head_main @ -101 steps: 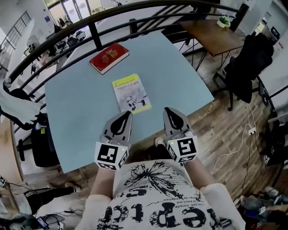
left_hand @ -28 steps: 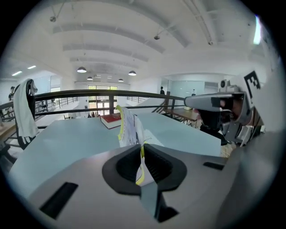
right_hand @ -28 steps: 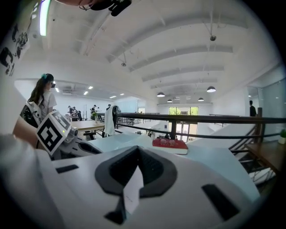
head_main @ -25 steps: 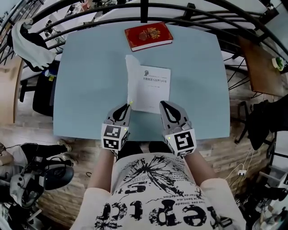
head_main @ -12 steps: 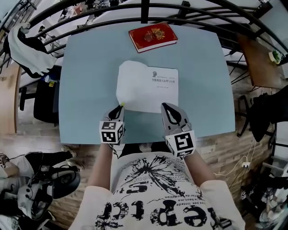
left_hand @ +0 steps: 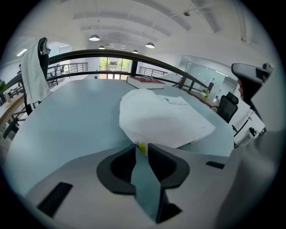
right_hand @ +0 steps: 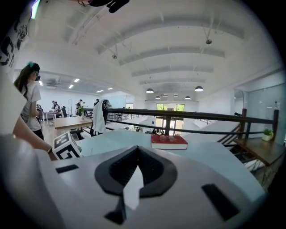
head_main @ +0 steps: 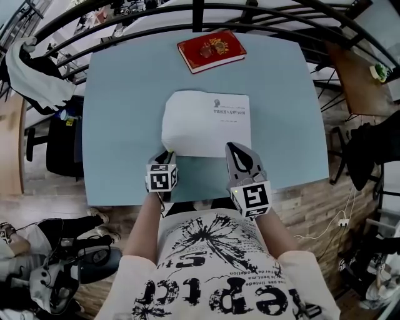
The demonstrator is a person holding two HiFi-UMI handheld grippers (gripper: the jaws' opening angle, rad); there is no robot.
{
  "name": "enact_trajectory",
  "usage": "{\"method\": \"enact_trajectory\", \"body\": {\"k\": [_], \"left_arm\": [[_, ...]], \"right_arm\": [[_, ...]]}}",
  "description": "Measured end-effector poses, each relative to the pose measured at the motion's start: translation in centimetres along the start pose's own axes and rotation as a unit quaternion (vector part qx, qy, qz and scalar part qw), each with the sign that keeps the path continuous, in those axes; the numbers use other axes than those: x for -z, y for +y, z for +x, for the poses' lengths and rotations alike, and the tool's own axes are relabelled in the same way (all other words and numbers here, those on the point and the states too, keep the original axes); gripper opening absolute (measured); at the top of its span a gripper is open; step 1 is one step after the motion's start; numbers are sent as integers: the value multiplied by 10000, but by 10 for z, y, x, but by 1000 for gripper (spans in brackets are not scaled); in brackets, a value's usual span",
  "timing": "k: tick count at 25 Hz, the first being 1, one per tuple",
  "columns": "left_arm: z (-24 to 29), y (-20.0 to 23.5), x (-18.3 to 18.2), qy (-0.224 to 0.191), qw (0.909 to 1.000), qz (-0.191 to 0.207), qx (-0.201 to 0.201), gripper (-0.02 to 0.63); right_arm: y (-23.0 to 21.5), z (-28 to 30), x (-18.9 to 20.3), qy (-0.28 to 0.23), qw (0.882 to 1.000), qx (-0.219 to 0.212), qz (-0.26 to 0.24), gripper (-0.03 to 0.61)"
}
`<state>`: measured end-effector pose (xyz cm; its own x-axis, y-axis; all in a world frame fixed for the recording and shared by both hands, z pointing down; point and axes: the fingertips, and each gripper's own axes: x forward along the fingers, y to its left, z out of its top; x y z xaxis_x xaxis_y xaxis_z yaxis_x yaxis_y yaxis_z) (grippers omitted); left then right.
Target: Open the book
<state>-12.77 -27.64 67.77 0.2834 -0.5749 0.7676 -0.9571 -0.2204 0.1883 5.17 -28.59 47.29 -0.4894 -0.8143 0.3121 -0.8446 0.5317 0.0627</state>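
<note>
The book (head_main: 228, 122) lies open on the light blue table (head_main: 119, 94), title page up. Its cover (head_main: 184, 122) is turned over to the left and still bulges above the table. My left gripper (head_main: 167, 154) is at the cover's near left corner. In the left gripper view the yellow cover corner (left_hand: 140, 148) sits between the fingertips of the left gripper (left_hand: 142, 150), whose jaws are opening, with a gap beside the corner. My right gripper (head_main: 235, 149) hovers at the book's near right edge, shut and empty, as the right gripper view also shows (right_hand: 136, 149).
A red book (head_main: 210, 50) lies at the table's far edge, also seen as the red book (right_hand: 169, 141) ahead of the right gripper. A black railing (head_main: 197, 15) curves behind the table. A chair with a white jacket (head_main: 31, 65) stands at the left.
The cover has swung from upright over to the left and sunk lower. My left gripper moved down and left with its corner. The right gripper has hardly moved.
</note>
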Motion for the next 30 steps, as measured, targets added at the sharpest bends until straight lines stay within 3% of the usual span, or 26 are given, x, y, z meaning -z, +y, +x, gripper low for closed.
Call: {"method": "enact_trajectory", "body": {"k": [5, 11, 17, 19, 24, 30], "left_arm": [[4, 4, 10, 341, 9992, 142, -154, 146], [-12, 9, 5, 202, 9995, -149, -183, 156], [-44, -10, -42, -524, 9985, 22, -141, 148], [-59, -26, -71, -969, 9951, 182, -20, 90], [-109, -81, -144, -2182, 9715, 865, 340, 37], [-180, -139, -196, -3487, 9230, 1291, 991, 23]], "right_arm": [[4, 0, -3, -20, 10000, 14, -57, 11], [3, -3, -10, -48, 9999, 4, -106, 11], [-5, -11, -24, -359, 9993, -34, -92, 11], [-8, -15, -33, -550, 9984, -108, 13, 11], [-19, -26, -51, -850, 9962, -161, 30, 11], [-35, -42, -69, -1149, 9933, -97, -118, 11]]}}
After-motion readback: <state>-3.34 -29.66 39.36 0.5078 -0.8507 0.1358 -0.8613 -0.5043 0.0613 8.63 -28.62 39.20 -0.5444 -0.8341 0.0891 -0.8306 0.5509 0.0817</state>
